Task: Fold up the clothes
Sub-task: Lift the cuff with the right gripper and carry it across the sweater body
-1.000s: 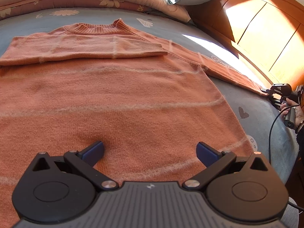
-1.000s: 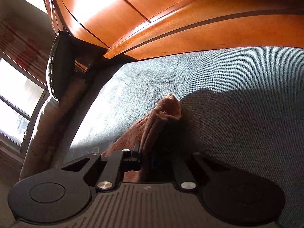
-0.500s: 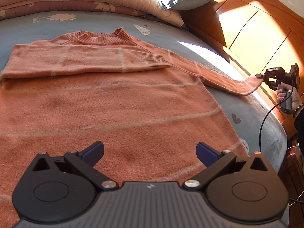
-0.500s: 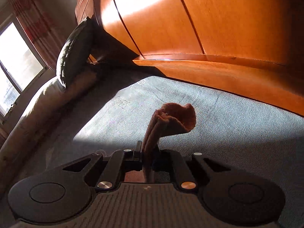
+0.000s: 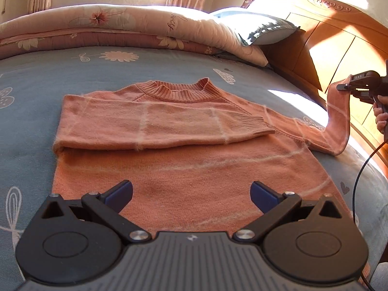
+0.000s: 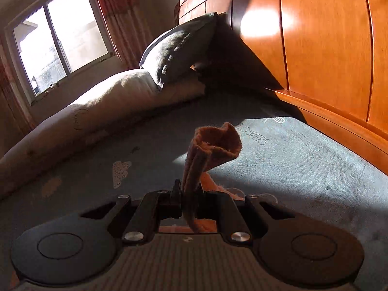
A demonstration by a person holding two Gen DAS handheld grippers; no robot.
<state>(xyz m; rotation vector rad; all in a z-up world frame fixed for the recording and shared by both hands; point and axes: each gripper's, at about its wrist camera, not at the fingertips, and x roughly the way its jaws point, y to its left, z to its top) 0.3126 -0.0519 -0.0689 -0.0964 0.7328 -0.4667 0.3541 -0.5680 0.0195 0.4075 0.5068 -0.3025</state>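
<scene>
An orange knitted sweater (image 5: pixel 189 169) lies flat on the blue bed sheet (image 5: pixel 29 92), neck away from me. One sleeve (image 5: pixel 165 126) is folded across the chest. The other sleeve (image 5: pixel 337 116) rises off the bed at the right, its cuff (image 6: pixel 213 145) pinched in my right gripper (image 5: pixel 344 86). In the right wrist view that gripper (image 6: pixel 189 194) is shut on the cuff, which sticks up past the fingers. My left gripper (image 5: pixel 191 191) hovers open over the sweater's lower body, nothing between its blue pads (image 5: pixel 121 189).
A rolled floral quilt (image 5: pixel 109 26) and a pillow (image 5: pixel 257 26) lie along the far side of the bed. The wooden headboard (image 5: pixel 339 48) stands at the right, close behind the lifted sleeve. A person's hand (image 5: pixel 380 114) and a cable (image 5: pixel 361 174) are at the right edge.
My right gripper has lifted the sleeve cuff up off the sheet, so the sleeve now stands in an arc. The left gripper has drawn back and tilted up, staying open.
</scene>
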